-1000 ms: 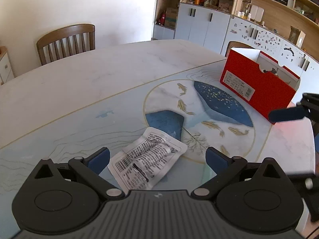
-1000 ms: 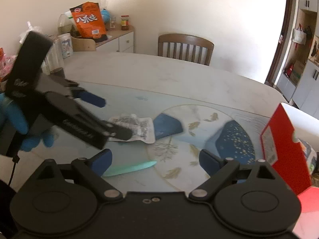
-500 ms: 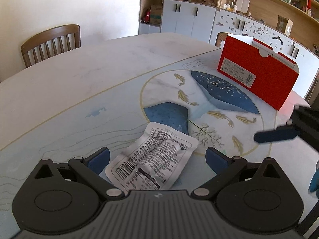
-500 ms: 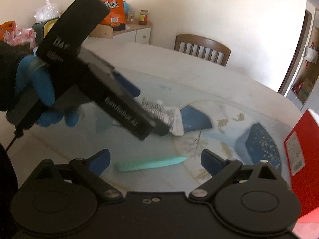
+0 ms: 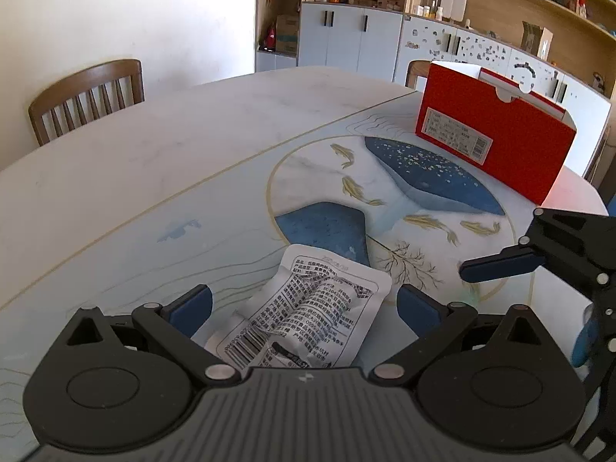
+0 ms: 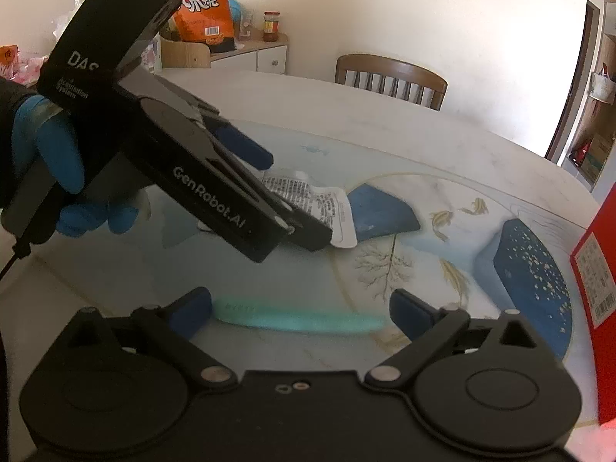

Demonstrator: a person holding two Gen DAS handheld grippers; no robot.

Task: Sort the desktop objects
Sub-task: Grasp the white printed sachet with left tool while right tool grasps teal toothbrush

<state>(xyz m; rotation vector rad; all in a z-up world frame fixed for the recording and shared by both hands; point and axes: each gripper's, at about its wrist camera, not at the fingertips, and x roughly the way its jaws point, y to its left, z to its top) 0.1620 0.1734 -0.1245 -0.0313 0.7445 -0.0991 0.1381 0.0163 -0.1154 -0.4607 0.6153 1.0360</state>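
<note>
Left gripper [image 5: 304, 304] jaws apart over white packet [image 5: 308, 315], near end hidden under gripper body. Right gripper [image 6: 300, 310] jaws just widening, blurred green strip [image 6: 296, 317] lying between, untouched. Red box [image 6: 600, 246] cut off at edge.

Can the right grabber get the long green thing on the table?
Probably yes. The right gripper is open, and the green strip lies flat between its fingers with nothing on top of it.
</note>
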